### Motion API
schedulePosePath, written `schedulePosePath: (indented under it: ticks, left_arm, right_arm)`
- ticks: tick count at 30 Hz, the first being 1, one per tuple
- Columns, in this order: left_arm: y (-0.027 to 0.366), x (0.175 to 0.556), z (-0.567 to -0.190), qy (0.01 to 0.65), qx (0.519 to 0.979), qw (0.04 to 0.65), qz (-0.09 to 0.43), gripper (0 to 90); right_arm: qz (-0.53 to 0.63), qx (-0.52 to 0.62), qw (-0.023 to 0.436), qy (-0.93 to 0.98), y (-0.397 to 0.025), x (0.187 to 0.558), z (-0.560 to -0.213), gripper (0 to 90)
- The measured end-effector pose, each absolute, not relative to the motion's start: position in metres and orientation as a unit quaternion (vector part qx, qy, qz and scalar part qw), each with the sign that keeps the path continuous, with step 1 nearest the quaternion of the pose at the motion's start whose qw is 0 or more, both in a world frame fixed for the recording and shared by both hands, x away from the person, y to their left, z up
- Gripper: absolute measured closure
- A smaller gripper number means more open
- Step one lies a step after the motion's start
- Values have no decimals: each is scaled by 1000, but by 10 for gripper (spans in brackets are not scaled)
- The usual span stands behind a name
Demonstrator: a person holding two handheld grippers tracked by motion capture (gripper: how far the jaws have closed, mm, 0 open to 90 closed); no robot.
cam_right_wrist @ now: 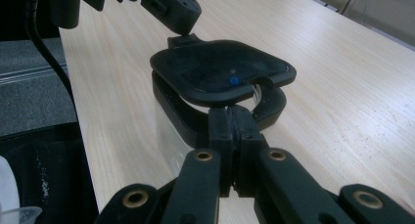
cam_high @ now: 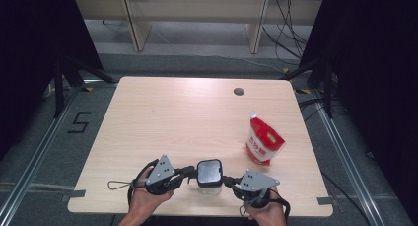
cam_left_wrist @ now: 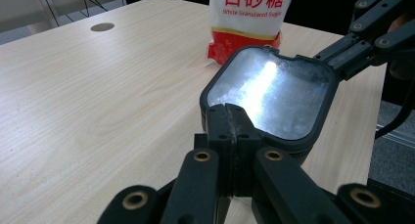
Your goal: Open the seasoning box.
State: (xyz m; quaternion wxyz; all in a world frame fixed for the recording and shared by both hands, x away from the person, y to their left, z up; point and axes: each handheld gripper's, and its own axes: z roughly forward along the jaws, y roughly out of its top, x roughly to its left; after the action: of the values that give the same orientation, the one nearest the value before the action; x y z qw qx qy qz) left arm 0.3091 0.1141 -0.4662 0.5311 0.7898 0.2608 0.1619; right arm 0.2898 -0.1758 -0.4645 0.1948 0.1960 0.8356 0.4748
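Prising the black square lid (cam_high: 209, 170) off the clear plastic canister (cam_right_wrist: 169, 131), lower centre.
Left claw (cam_left_wrist: 228, 123) and right claw (cam_right_wrist: 232, 123) pinched shut on lid tabs; best lifted evenly, canister kept steady on bench (cam_high: 172, 117).

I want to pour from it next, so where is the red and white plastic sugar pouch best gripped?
Probably grip the red and white plastic sugar pouch on its flattened upper part, just under the narrow top. It stands upright and bulges toward the base, so the top is where the jaws could likely span it. Come from the near right with the right gripper, which is closest, jaws across the pouch's thin faces.
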Motion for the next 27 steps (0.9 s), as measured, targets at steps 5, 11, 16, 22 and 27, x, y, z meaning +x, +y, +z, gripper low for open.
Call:
schedulePosePath:
  ticks: [5, 11, 16, 22, 27]
  left_arm:
    - [115, 310, -467, 258, 791, 532, 158, 890]
    - [116, 310, -467, 256, 790, 536, 155, 882]
    - [116, 309, -468, 261, 788, 536, 152, 871]
    - [123, 310, -466, 240, 799, 533, 142, 787]
    - [131, 310, -472, 218, 805, 537, 131, 687]
  right_arm:
    - [477, 192, 195, 835, -174, 289, -460, 896]
    - [480, 194, 197, 832, -173, 288, -457, 896]
    - [486, 189, 199, 830, -170, 288, -455, 895]
    - [484, 184, 202, 831, -168, 287, -450, 895]
    - [483, 186, 202, 831, -167, 287, -448, 895]
